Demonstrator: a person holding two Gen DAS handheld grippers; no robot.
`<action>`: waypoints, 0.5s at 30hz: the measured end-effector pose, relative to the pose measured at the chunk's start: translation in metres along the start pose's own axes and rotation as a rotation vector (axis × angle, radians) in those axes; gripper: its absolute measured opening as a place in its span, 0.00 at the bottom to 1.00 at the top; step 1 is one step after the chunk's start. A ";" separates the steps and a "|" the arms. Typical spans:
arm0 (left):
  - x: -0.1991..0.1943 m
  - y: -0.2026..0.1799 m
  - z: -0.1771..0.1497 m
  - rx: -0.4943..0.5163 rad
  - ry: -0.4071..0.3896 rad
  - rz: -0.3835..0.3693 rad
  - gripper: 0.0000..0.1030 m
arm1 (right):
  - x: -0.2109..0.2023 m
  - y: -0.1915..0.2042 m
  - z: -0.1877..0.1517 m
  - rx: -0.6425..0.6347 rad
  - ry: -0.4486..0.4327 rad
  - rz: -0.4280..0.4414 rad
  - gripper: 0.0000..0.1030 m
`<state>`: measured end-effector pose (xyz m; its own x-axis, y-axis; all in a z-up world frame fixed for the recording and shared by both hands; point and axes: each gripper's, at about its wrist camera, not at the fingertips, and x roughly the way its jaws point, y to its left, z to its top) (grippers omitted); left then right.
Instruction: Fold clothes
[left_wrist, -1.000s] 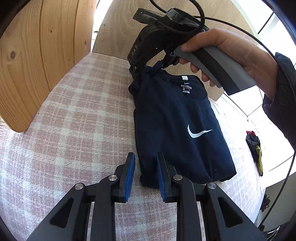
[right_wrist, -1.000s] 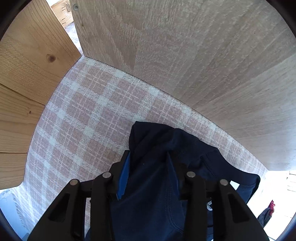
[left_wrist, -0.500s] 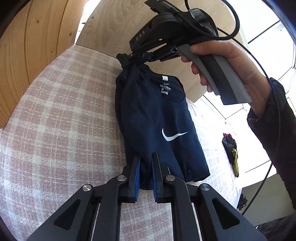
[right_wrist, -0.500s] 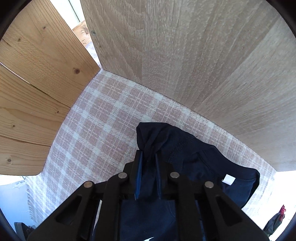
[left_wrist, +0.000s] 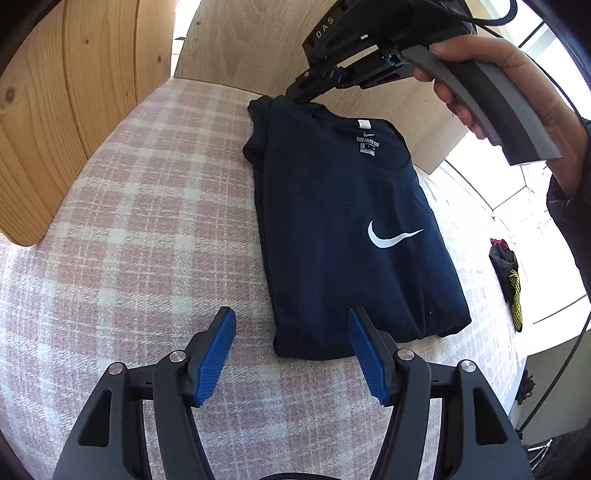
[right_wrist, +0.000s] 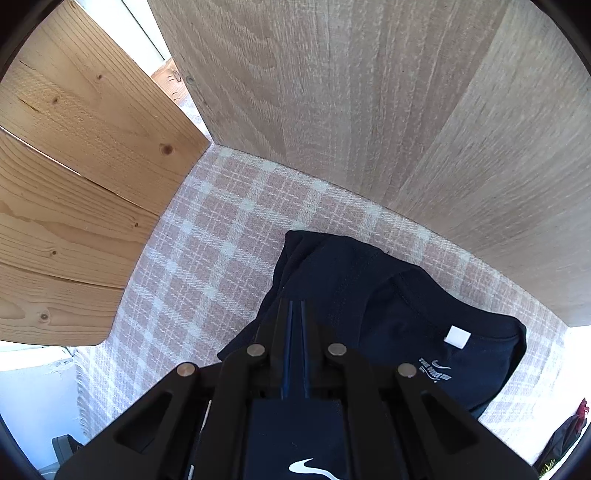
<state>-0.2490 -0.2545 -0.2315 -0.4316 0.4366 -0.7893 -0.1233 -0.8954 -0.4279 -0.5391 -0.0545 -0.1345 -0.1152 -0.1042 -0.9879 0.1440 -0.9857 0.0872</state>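
Now left gripper (left_wrist: 291, 350) jaws opening astride the shirt (left_wrist: 343, 229) hem, right gripper (right_wrist: 295, 306) jaws pressed together, nothing visibly gripped.

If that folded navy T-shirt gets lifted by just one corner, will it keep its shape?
Probably not. The navy T-shirt looks like thin, soft knit lying flat on the plaid blanket, so it would likely droop and unfold. The right gripper pinches only its shoulder corner, and the fabric there already bunches.

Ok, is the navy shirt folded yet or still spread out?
Partly folded: the navy shirt lies as a narrow rectangle on the checked blanket, sides tucked under, collar label showing.
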 end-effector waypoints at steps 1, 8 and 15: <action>0.004 -0.004 0.001 0.020 0.012 -0.007 0.51 | 0.001 -0.002 0.001 0.017 0.000 0.007 0.05; 0.000 -0.015 0.008 0.048 -0.005 -0.097 0.12 | 0.006 -0.001 0.021 0.041 0.034 -0.058 0.34; -0.008 -0.020 0.012 0.058 -0.033 -0.140 0.12 | 0.030 0.025 0.038 -0.014 0.107 -0.135 0.40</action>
<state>-0.2538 -0.2413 -0.2114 -0.4353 0.5553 -0.7086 -0.2352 -0.8299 -0.5059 -0.5761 -0.0870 -0.1567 -0.0294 0.0448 -0.9986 0.1478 -0.9878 -0.0486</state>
